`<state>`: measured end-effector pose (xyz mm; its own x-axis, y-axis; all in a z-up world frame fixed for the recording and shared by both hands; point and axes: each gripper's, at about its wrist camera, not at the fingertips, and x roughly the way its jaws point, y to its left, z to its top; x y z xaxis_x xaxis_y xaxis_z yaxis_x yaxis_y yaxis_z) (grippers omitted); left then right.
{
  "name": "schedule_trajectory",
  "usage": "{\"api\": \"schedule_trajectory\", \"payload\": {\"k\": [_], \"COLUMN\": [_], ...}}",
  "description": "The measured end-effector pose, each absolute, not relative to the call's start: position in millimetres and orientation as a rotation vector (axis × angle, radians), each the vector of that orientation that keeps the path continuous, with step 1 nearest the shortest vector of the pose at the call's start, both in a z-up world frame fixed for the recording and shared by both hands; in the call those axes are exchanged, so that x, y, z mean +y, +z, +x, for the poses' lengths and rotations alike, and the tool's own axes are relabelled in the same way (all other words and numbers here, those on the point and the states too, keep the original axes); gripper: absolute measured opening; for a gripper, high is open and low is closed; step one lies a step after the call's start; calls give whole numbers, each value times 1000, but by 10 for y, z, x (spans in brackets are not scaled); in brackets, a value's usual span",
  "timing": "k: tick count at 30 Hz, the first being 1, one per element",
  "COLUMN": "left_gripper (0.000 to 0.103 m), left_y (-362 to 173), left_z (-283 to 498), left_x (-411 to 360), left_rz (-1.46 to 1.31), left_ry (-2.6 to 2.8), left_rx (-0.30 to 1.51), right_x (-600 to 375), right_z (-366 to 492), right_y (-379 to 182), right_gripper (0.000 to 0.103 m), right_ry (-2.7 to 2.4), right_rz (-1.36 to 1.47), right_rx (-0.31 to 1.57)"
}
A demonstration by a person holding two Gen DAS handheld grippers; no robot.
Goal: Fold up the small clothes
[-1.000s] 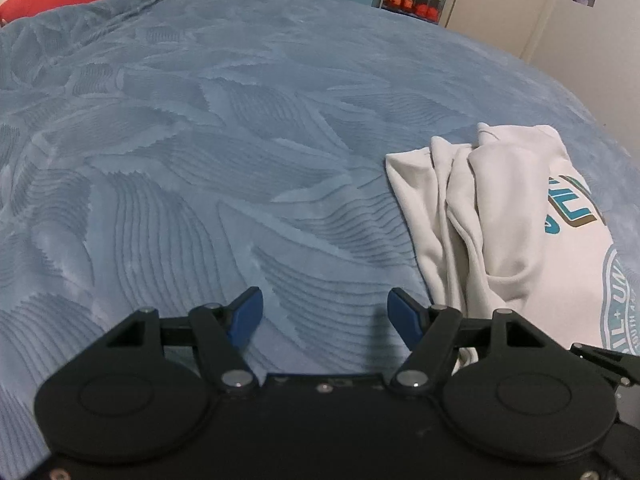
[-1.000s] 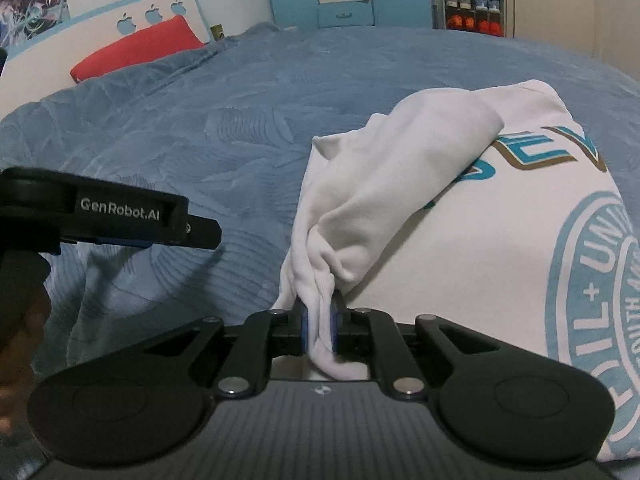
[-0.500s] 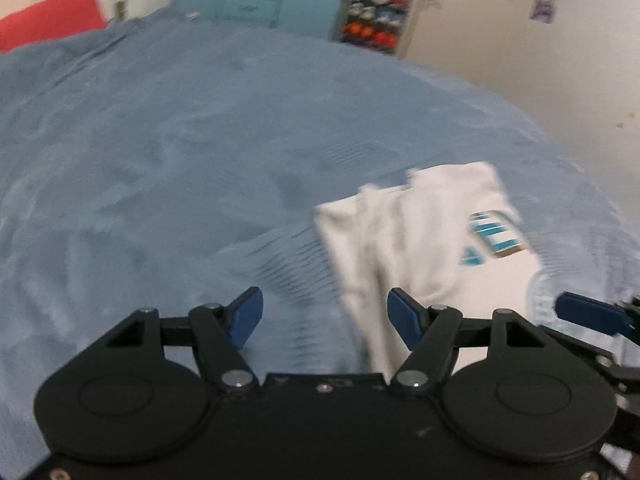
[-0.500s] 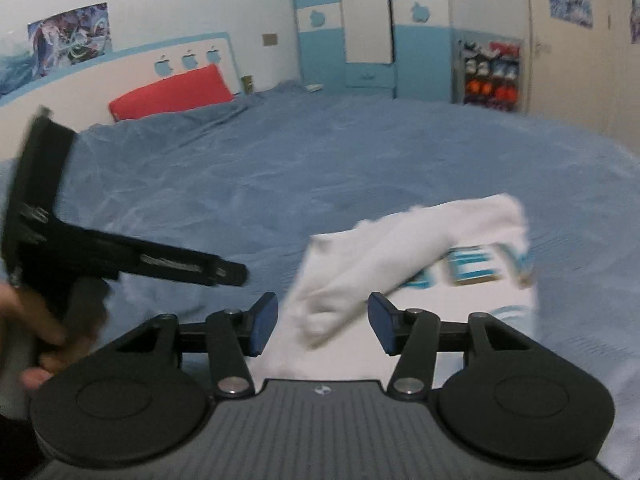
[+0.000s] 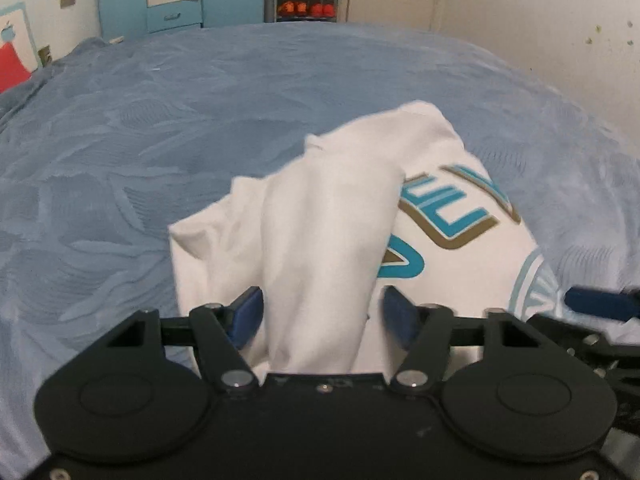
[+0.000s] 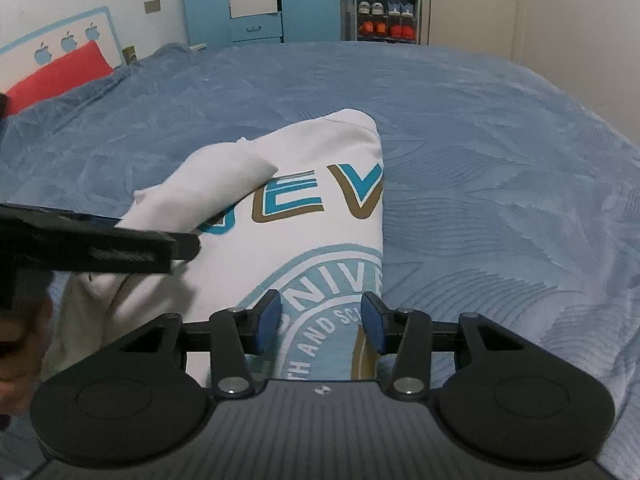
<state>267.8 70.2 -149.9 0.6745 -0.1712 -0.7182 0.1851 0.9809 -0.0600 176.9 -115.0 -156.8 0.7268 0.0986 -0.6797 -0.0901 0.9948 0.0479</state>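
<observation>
A white shirt point(image 5: 460, 264) with teal and gold lettering lies on the blue bedspread point(image 5: 160, 140). One side is folded in as a loose bunched roll point(image 5: 320, 240). My left gripper point(image 5: 322, 314) straddles the near end of that roll. Its jaws are closing, and the blue pads point(image 5: 250, 312) do not pinch the cloth. My right gripper point(image 6: 320, 320) hovers over the shirt's round teal print point(image 6: 320, 280). Its jaws are closing too, with nothing pinched between them. In the right wrist view the left gripper point(image 6: 100, 244) reaches in from the left onto the roll point(image 6: 208, 188), held by a hand point(image 6: 20, 344).
The bedspread point(image 6: 500, 160) stretches wide around the shirt point(image 6: 312, 152). A red pillow point(image 6: 60, 72) lies at the far left against the headboard. A blue wardrobe point(image 6: 256, 0), a shoe shelf point(image 6: 386, 16) and a door point(image 6: 472, 0) stand beyond the bed.
My right gripper has let go of the bunched cloth and moved right over the round print. My left gripper has swung right onto the roll, and its jaws have narrowed.
</observation>
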Motion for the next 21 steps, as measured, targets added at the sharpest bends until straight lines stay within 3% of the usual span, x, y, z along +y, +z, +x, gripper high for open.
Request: {"api": "schedule_trajectory", "payload": {"k": [1,2,4,6,9,13,14,16,17,20,21], "left_gripper": [24,10,10,11,12,16,23,25,27,49,47], "left_y": [-1506,-1492,-1347,-1151,-947,-1327,-1539,-1748,-1734,-1507,-1434], "left_z": [2664,2655,2553,2447,2322,2490,2568,2592,2572,2531,2480], "left_x": [722,742,828,923,1149,1337,1370,1423,1440,1367,1314], "left_rz": [-4,-20,-40,-74,-166,-200,-209,-253,-273,-192,-156], "left_ry": [-212,-207,-194,-178,-164,-123,-125,-136,-138,-76,-68], "left_rx": [799,794,735,678,644,748,796,808,797,772,749], "right_x": [-1137,-1110,-1107,-1115,-1094,-997,-966,-933,-921,-917,-921], "right_z": [1769,1773,1768,1765,1714,1738,1759,1771,1771,1765,1768], "right_y": [-1576,-1567,-1504,-1413,-1317,-1407,-1454,-1518,-1530,-1516,-1509], "right_gripper": [55,55,50,44,44,46,46,47,47,50,50], "right_ry": [102,100,100,115,140,155,147,143,138,126,124], "right_rz": [11,10,12,15,22,-15,-28,-46,-49,-50,-43], "right_rx": [752,751,748,742,722,720,727,728,727,731,735]}}
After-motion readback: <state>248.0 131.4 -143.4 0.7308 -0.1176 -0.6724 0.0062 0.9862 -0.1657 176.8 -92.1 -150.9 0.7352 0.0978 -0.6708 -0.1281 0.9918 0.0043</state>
